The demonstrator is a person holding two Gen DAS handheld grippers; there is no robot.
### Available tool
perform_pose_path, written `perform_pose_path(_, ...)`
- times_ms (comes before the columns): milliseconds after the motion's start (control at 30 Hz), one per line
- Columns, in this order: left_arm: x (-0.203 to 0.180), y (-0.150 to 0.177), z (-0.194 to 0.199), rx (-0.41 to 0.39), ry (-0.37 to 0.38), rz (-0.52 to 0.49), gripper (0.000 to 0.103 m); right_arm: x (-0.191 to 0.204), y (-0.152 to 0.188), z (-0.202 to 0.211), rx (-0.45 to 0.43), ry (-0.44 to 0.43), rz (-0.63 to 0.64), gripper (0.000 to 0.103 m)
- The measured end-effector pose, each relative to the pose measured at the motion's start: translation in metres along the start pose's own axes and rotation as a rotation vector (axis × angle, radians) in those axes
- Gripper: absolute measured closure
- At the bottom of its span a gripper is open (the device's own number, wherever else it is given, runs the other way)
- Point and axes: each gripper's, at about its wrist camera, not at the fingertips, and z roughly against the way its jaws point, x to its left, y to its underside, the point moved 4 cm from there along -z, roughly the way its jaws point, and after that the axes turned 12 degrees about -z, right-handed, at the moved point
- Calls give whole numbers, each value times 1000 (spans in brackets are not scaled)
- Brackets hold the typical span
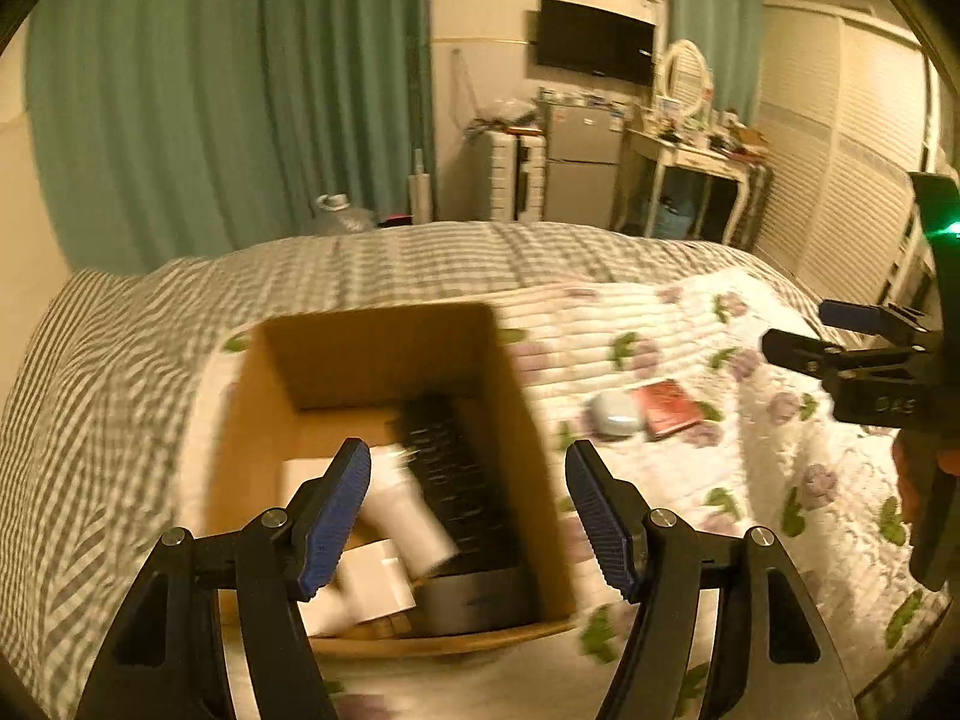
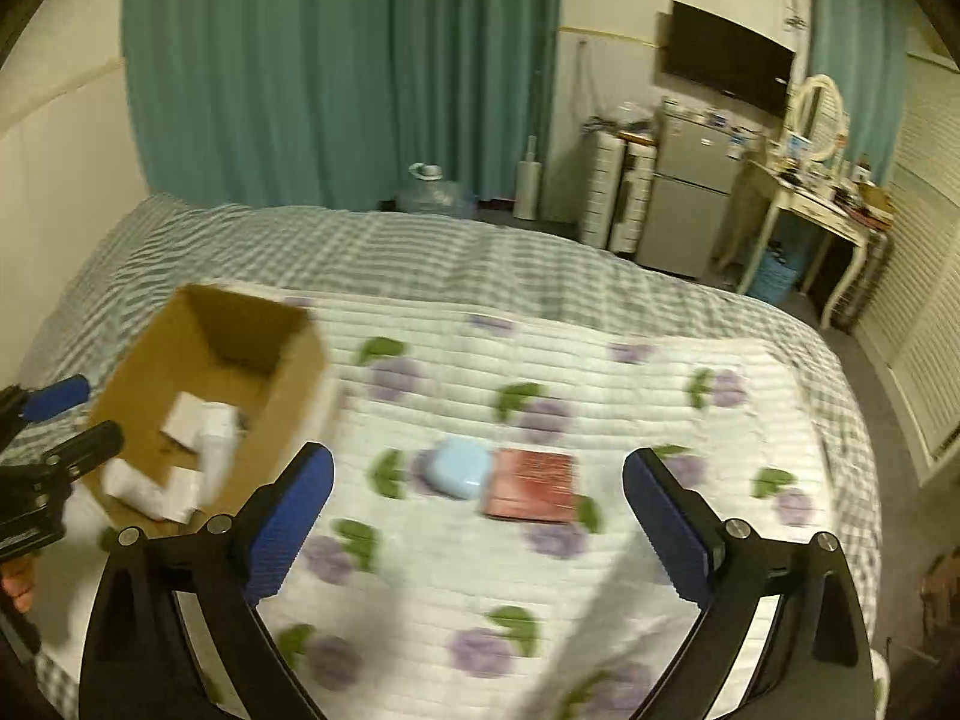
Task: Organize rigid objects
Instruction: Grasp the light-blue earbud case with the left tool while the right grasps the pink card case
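An open cardboard box [image 1: 384,354] stands on the floral quilt; it holds a black keyboard-like object [image 1: 462,480], a white bottle [image 1: 408,510] and white boxes [image 1: 372,582]. My left gripper [image 1: 468,510] is open and empty above the box's near side. A light blue case [image 2: 456,468] and a red booklet [image 2: 534,486] lie side by side on the quilt; they also show in the left wrist view, the case [image 1: 612,417] and the booklet [image 1: 669,405]. My right gripper [image 2: 480,516] is open and empty, hovering just before them. The box [image 2: 198,384] sits to its left.
The bed has a grey checked sheet [image 1: 372,258] under the floral quilt [image 2: 600,564]. Green curtains [image 2: 336,66], a small fridge [image 2: 690,192], a dressing table [image 2: 804,204] and louvred wardrobe doors [image 1: 840,180] stand beyond the bed.
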Motion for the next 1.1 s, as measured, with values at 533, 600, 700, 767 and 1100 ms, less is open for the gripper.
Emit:
perform_pose_path(533,-125,-25,-127,161,-19,-111,32,-107,8,-68,57,33,-53,1)
perform_pose_path(600,-129,-18,-151,190,-37,-116,32,-115,8,-82,78,33,-70,1)
perform_pose_path(700,-135,-11,-175,219,-25,-141,32,-124,11,-98,86,79,-89,1)
perform_pose_path(767,-137,-8,-187,230,-30,-150,32,-126,14,-108,112,84,-97,1)
perform_pose_path(1100,-128,-8,-219,181,-47,-86,35,-114,20,-120,143,29,-58,1)
